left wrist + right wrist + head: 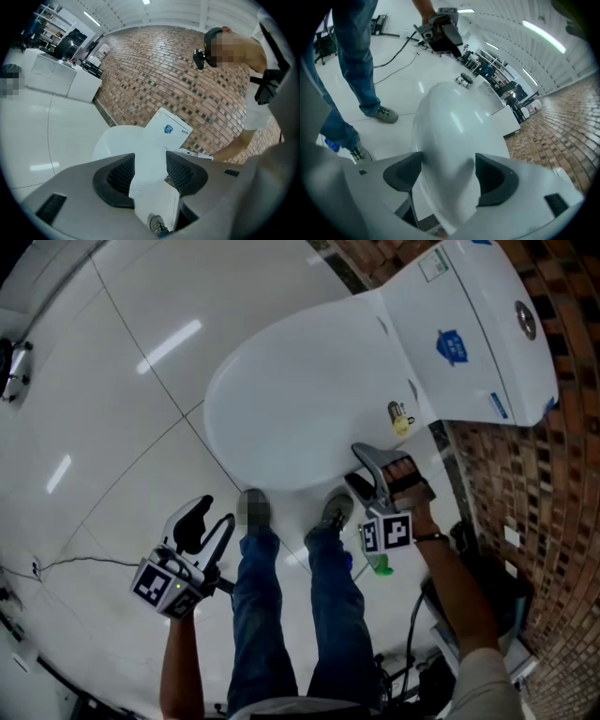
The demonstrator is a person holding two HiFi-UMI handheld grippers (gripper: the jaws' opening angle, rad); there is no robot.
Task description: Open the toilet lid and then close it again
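The shut toilet lid (281, 399) looks stiff, light and slippery, best pinched at its rim far from the tank (469, 296); right tongs (363, 470) and left tongs (211, 521) both gape, gripping nothing.

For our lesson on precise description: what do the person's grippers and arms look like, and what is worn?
The left gripper and right gripper each have a light grey body, curved jaws with black pads and a cube of black-and-white square markers. A dark wristband circles the right wrist; the sleeve is light, the jeans blue.
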